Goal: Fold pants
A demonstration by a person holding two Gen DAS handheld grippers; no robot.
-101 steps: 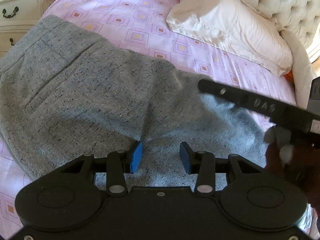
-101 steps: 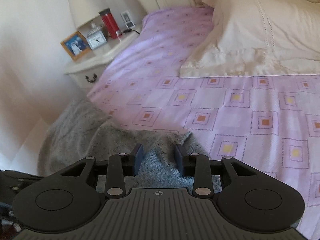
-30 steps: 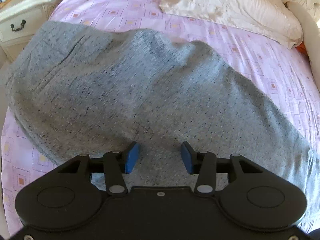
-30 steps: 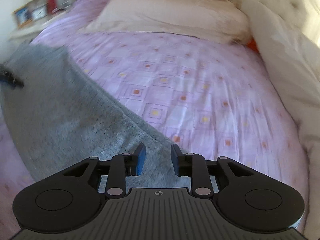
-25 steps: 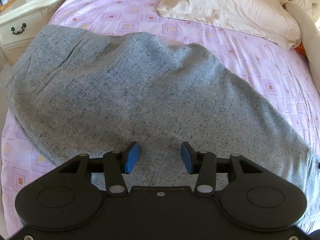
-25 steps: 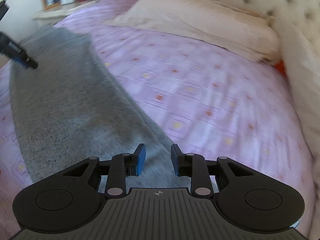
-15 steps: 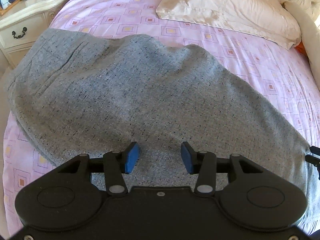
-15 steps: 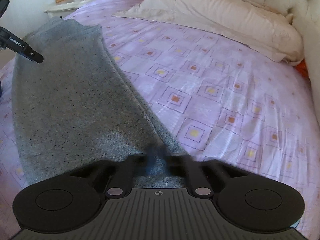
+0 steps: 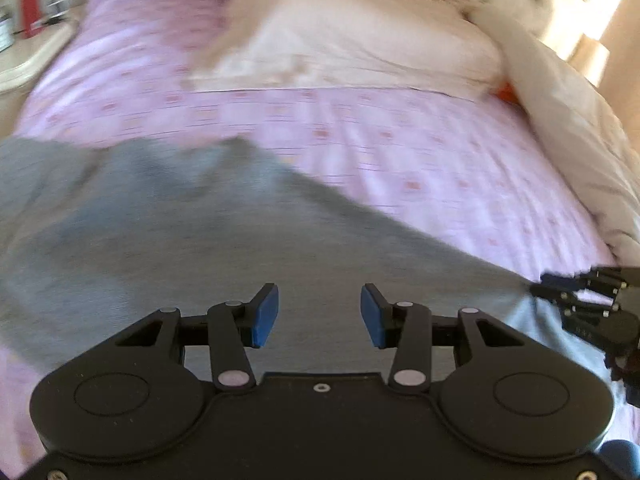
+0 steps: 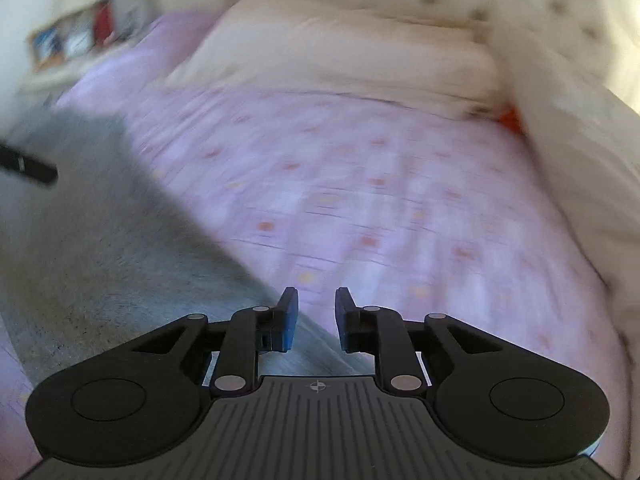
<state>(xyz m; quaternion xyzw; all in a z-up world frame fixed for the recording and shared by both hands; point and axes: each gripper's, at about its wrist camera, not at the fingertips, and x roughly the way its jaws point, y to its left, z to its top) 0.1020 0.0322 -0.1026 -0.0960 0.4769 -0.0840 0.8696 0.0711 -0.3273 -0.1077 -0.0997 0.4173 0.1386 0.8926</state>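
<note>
Grey pants lay spread flat across the lilac-sheeted bed, below a cream pillow. Left claw hovered over them, gaping wide, empty. Right claw gapped narrowly, empty, at the pants' edge. No writing legible.

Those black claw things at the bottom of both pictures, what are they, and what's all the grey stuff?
They are two-finger grabbers a person holds, one in each hand, each carrying a camera that looks out along its fingers. One picture comes from the left gripper, the other from the right gripper. Both are open and hold nothing. The grey stuff is a pair of speckled grey knit pants spread on the pink patterned bedsheet, waiting to be folded. Behind lies a cream pillow. Both pictures are blurry.
</note>
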